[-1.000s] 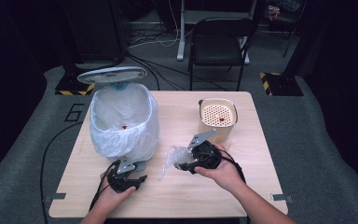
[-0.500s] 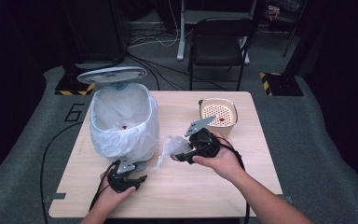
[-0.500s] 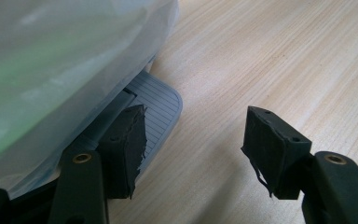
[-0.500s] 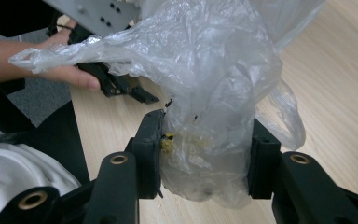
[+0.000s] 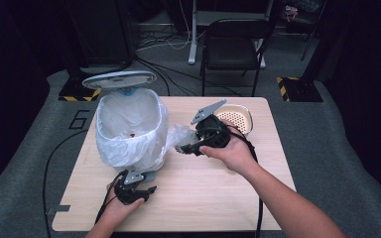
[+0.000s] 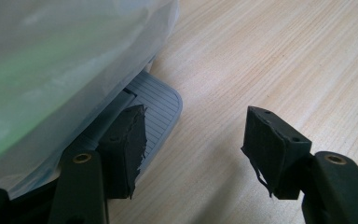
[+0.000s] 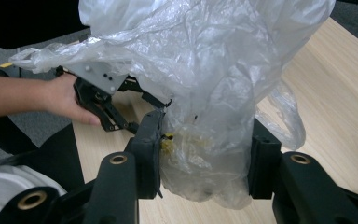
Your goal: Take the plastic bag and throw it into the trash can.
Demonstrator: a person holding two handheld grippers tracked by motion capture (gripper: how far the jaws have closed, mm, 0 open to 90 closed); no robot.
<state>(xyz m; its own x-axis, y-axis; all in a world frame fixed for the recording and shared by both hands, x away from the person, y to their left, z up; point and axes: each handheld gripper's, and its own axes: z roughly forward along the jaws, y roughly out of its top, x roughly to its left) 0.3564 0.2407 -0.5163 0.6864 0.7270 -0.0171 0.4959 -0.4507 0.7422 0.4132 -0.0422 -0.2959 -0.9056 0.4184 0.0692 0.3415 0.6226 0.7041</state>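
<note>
right gripper [image 5: 184, 148], pinching the plastic bag [image 5: 178, 135], has risen toward the bin [image 5: 129, 130]; left gripper [image 5: 146, 187] stays spread.

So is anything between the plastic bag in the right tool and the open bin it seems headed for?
Nothing visible blocks it. The right tool holds the plastic bag beside the lined bin, whose lid stands raised. The left tool sits low at the pedal, out of the way.

Bright overhead light on the table [image 5: 218, 198], dark surroundings, soft shadows, slight blur in close views
</note>
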